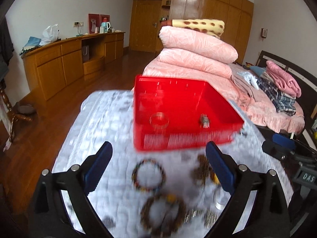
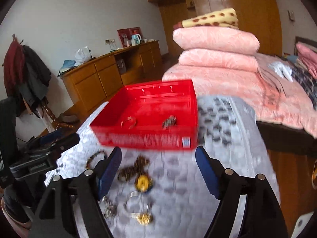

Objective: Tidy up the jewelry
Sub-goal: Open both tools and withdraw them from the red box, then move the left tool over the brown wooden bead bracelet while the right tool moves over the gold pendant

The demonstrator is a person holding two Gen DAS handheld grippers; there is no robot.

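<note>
Both my tools, left (image 1: 158, 166) and right (image 2: 158, 170), hung wide open and empty; the box (image 1: 178, 107) sat just ahead to receive bracelets (image 1: 148, 175).

- A home bedroom: a bed (image 1: 263, 107) under a pink bedspread, with folded pink quilts (image 1: 198, 47) stacked on it.
- Tall brown wooden wardrobe doors (image 1: 208, 15) line the far wall.
- A long, low wooden sideboard (image 1: 65, 59) carries a kettle (image 1: 105, 24) and framed photos (image 1: 96, 22).
- Polished wooden plank floor (image 1: 49, 119).
</note>
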